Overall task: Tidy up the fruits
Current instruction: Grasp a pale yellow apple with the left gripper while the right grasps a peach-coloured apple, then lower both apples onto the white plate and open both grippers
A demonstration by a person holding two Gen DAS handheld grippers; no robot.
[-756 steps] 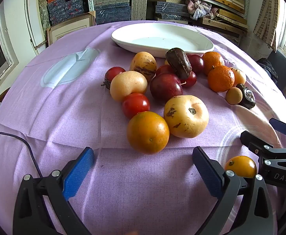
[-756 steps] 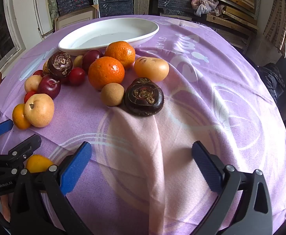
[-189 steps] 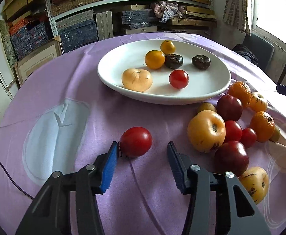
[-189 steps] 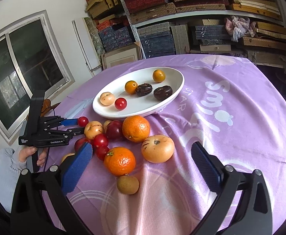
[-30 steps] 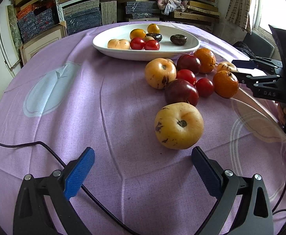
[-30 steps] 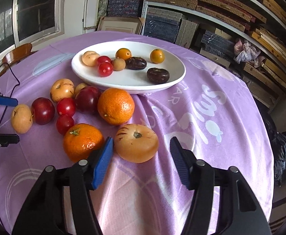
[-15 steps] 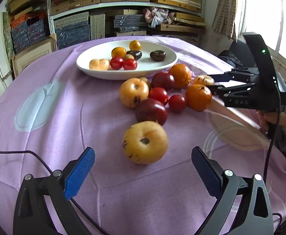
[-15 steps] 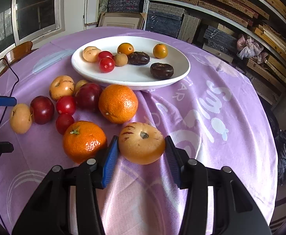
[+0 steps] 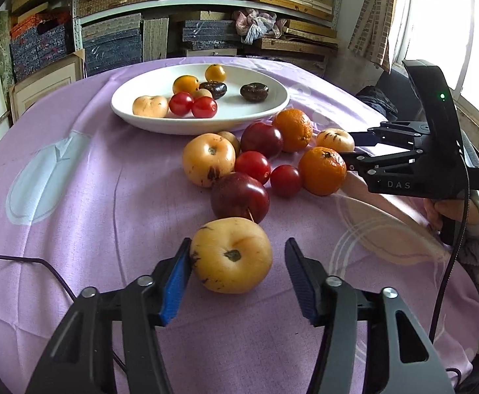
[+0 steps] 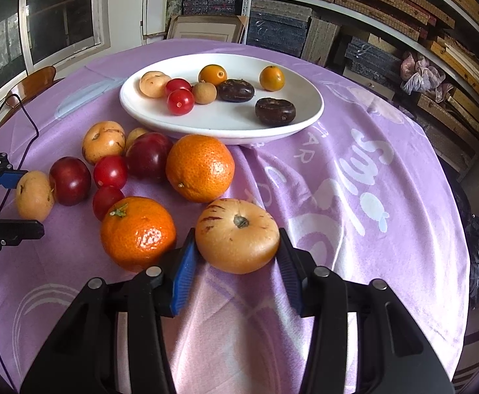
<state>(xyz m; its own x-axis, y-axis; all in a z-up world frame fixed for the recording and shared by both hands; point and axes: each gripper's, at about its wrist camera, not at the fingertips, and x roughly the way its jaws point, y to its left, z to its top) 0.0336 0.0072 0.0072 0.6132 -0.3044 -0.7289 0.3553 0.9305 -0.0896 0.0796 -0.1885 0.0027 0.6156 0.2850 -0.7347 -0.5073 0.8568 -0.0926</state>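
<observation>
My left gripper [image 9: 236, 272] is open around a yellow spotted fruit [image 9: 231, 254] that lies on the purple cloth; its left pad touches the fruit and the right pad stands apart. My right gripper [image 10: 236, 259] is shut on a pale striped fruit [image 10: 237, 234], with both pads against its sides. The white oval plate [image 9: 259, 113] at the back holds several small fruits. It also shows in the right wrist view [image 10: 308, 111]. Loose oranges, red plums and tomatoes lie between the plate and the grippers.
An orange [image 10: 137, 231] sits right next to my right gripper's left finger. A second orange [image 10: 200, 167] lies just behind. A dark red plum [image 9: 239, 197] lies just beyond the yellow fruit. A black cable [image 9: 26, 259] crosses the cloth at left. Shelves stand behind the table.
My left gripper has moved forward and narrowed around the yellow spotted fruit. My right gripper has closed onto the pale striped fruit.
</observation>
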